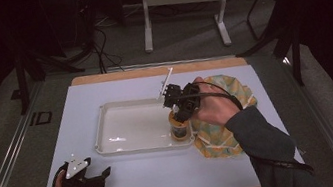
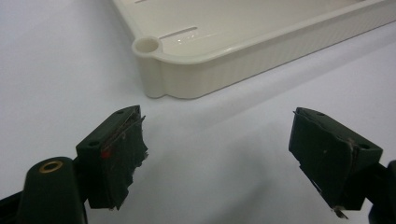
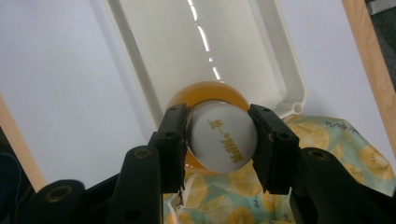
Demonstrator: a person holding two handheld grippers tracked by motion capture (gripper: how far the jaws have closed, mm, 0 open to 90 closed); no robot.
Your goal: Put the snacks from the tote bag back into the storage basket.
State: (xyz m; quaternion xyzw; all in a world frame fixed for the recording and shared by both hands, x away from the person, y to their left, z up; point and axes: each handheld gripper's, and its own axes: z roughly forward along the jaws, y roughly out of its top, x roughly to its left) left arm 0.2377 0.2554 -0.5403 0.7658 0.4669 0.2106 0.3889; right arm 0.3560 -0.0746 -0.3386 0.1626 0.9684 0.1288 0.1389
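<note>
Dim room, white-topped counter (image 1: 132, 180) with a cream tray (image 1: 109, 128) at its centre.
Right hand-held gripper (image 3: 218, 140) grasps the white cap of an orange bottle (image 1: 178, 128) standing in the tray's 4 o'clock corner, beside a lemon-print cloth (image 1: 222, 138) at 3 o'clock. Left hand-held gripper (image 2: 215, 154) rests released at 7 o'clock, jaws wide apart, nothing between them.

Right gripper (image 3: 219, 144) jaws clamped; left gripper (image 2: 219, 154) jaws apart.
</note>
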